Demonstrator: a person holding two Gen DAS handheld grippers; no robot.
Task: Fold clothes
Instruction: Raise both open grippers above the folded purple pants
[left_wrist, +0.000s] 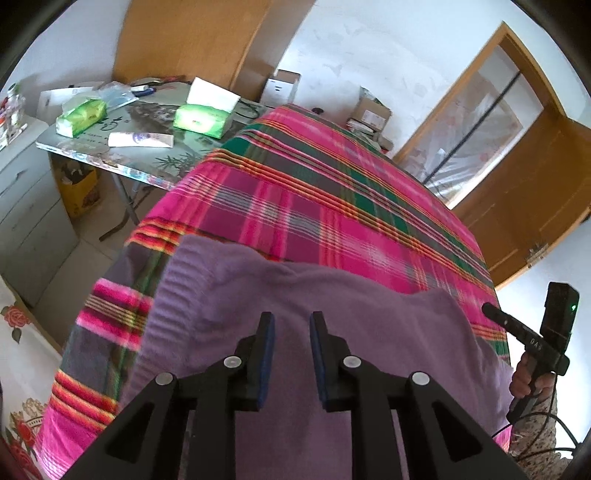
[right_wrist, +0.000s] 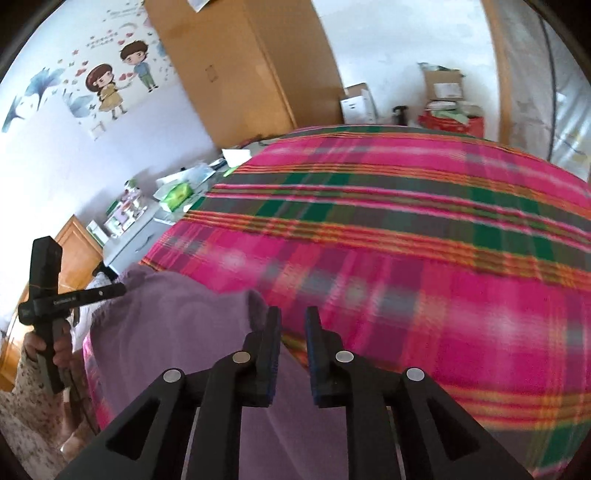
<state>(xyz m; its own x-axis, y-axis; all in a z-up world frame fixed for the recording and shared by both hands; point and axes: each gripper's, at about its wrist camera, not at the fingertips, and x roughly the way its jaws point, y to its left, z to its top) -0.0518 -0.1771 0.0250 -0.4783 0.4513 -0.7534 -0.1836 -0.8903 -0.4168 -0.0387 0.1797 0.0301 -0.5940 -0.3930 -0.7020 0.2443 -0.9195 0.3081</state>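
Both views are bright with even daylight, and the white walls look slightly washed out. In the left wrist view the glossy counter (left_wrist: 122, 155) carries pale glare, and the door's glass panel (left_wrist: 472, 122) shines. Shadows are soft. Strong fisheye distortion bends straight edges, and black vignette fills the corners. The plaid bedspread (right_wrist: 424, 258) is smeared by motion blur in the right wrist view, strongest at the right; the left wrist view is sharper, though its near cloth stripes look soft.

Left hand-held gripper (left_wrist: 291, 321) agape — right hand-held gripper (right_wrist: 293, 317) likewise.
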